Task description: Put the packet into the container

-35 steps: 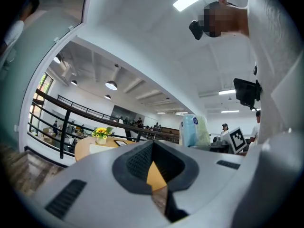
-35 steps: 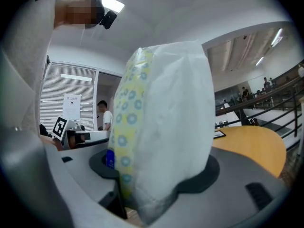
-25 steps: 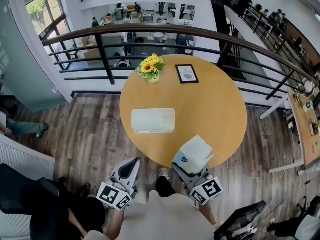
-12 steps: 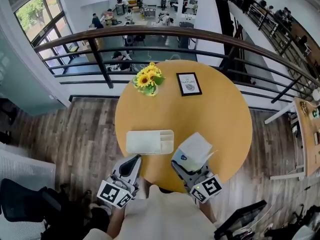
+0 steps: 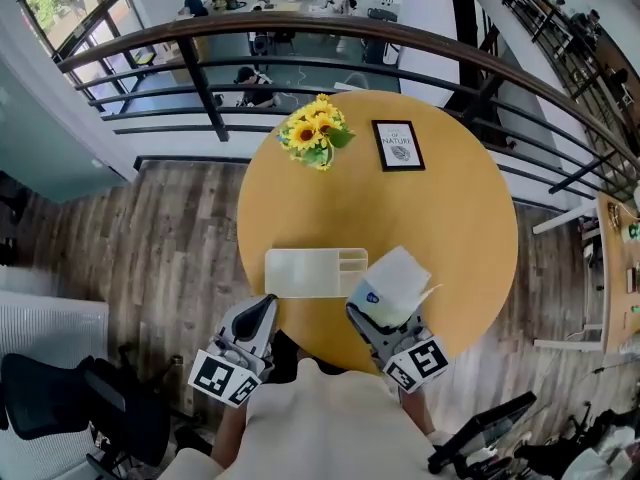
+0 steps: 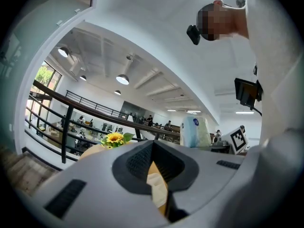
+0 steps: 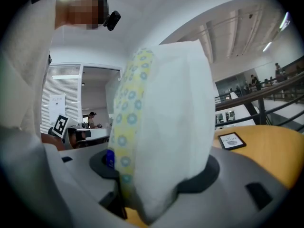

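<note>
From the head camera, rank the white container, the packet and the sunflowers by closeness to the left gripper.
1. Container, just ahead on the table.
2. Packet, to the right, in the right gripper.
3. Sunflowers, at the table's far edge.

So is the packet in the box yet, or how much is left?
Done: the right gripper is shut on the packet, lifted off the table. In hand: the packet hangs just right of the white container, which looks empty. Left: move it over the container, lower it in, let go.
</note>
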Demonstrator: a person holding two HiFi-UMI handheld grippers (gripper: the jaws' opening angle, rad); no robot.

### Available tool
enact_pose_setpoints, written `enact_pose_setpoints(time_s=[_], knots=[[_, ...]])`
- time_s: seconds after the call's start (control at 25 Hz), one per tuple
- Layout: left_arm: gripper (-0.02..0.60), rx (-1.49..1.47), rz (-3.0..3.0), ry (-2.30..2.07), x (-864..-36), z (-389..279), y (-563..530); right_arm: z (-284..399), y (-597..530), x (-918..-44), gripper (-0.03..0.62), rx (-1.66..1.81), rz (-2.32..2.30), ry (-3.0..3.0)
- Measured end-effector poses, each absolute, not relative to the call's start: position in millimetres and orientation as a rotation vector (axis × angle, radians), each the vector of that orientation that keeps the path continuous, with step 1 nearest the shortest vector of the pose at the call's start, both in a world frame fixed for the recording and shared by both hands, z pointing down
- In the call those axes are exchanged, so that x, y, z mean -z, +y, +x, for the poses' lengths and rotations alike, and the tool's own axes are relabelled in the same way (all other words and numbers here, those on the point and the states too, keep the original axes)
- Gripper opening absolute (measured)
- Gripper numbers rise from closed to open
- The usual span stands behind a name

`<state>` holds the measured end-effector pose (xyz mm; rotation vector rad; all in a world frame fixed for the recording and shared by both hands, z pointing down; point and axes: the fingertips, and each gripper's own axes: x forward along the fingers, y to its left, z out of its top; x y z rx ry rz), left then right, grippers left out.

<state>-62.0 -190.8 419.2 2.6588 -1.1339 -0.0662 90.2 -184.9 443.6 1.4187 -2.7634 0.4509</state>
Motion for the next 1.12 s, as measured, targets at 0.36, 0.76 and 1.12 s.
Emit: enact_pose_setpoints(time_s=[0.36, 0.76, 1.12], knots=[[0.005, 0.059, 2.665, -0.992, -424, -97, -228, 63, -204, -442, 0.318, -0.451, 1.534, -2.631], [0.005, 0.037, 2.611, -0.987, -436, -104, -240, 57, -214, -459, 0.318, -0.472, 1.474, -2.572], [0.005, 0.05, 2.523, -1.094, -445, -101, -237, 56, -231, -475, 0.318, -0.357, 1.212, -2.559]])
